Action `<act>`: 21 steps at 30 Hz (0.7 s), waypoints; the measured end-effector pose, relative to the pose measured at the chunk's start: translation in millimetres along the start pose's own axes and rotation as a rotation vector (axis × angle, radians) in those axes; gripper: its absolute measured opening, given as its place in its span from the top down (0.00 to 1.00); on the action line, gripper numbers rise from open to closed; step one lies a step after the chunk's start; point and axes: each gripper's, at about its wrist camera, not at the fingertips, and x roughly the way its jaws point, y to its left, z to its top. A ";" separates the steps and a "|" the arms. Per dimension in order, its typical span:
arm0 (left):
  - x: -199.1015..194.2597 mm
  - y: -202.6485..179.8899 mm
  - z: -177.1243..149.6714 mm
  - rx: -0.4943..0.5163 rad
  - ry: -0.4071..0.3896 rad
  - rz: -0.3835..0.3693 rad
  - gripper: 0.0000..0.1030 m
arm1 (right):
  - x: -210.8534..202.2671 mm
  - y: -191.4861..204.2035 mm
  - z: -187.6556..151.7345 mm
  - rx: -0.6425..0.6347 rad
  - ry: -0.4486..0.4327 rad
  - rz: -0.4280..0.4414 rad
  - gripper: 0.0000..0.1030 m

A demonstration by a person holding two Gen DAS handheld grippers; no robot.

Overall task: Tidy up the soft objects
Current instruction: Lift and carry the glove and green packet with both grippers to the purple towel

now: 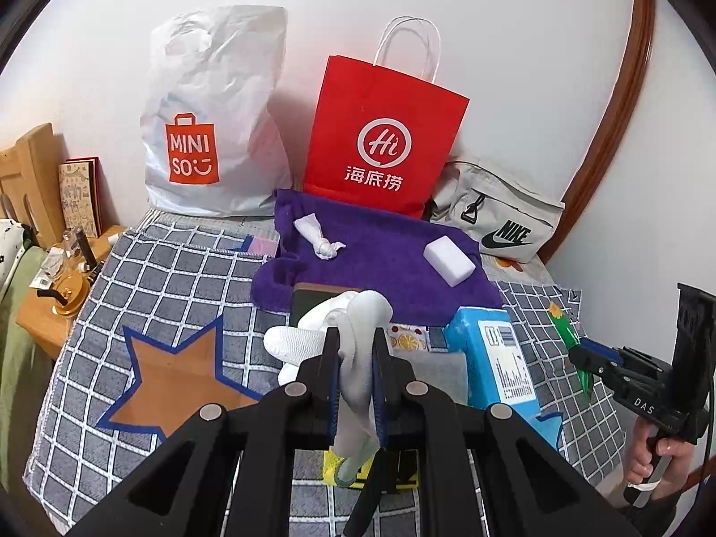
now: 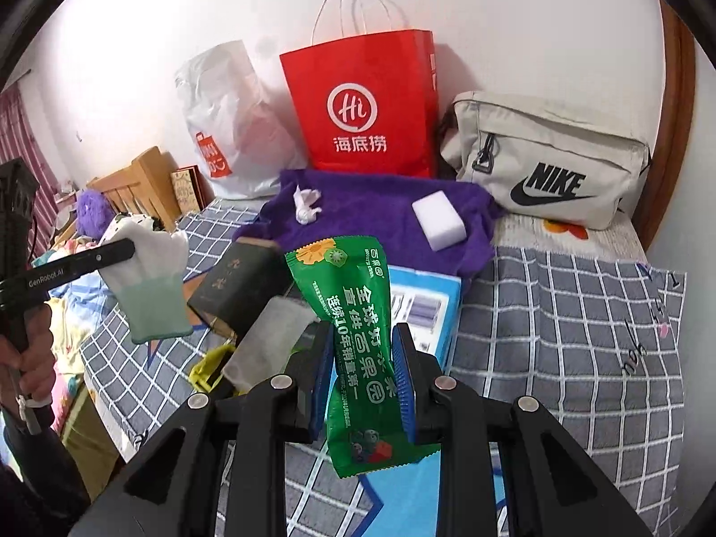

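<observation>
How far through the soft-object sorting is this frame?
Midway at best. Nothing visibly sits in a bag yet. In hand: the left gripper clamps a white glove, the right gripper a green packet. Left: a knotted white cloth and white sponge lie on the purple towel.

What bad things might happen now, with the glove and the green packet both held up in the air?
1. The left gripper pinches only a fold of the white glove; the rest dangles, so it might slip out.
2. The right gripper squeezes the green packet across its middle, which may crush what is inside.
3. The red paper bag stands leaning on the wall; a bump could tip it.
</observation>
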 end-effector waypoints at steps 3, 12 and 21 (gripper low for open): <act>6.1 -0.3 6.6 -0.004 0.002 -0.009 0.88 | 2.8 -1.6 7.8 -0.006 0.000 -0.003 0.75; 21.3 -2.7 31.7 0.000 0.003 -0.005 0.88 | 11.6 -12.1 36.9 -0.004 -0.025 -0.018 0.75; 44.2 -8.6 57.9 0.022 0.017 0.003 0.88 | 25.8 -20.8 64.4 -0.011 -0.050 -0.032 0.75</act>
